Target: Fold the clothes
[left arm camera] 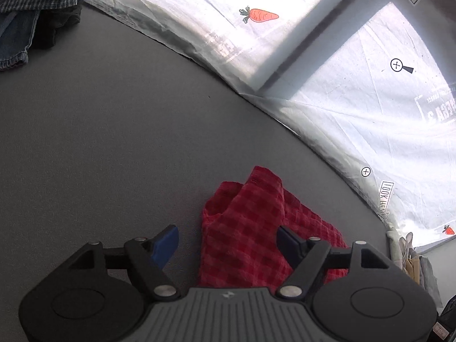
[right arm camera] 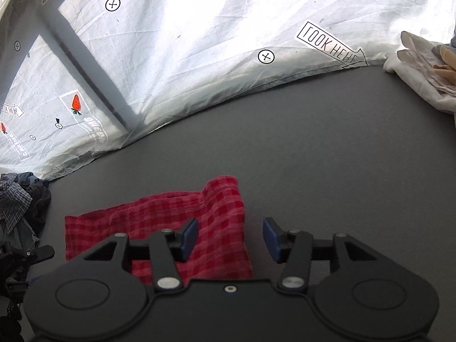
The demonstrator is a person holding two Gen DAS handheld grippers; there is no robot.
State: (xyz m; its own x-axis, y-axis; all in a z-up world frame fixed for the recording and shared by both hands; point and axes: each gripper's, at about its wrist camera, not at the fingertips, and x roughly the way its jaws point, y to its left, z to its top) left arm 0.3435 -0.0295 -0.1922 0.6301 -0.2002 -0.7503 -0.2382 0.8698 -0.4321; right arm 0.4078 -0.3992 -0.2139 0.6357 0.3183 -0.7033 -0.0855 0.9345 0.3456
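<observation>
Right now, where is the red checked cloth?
The red checked cloth lies crumpled on the grey table, just ahead of both open grippers, in both wrist views.

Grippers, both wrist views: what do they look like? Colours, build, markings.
Left gripper: black linkage arms, silver pivot pins, blue pads, ribbed grey body bearing a small logo. Right gripper: same black linkages, silver pins and blue pads, but a smooth black body with one centre screw. No cables visible.
</observation>
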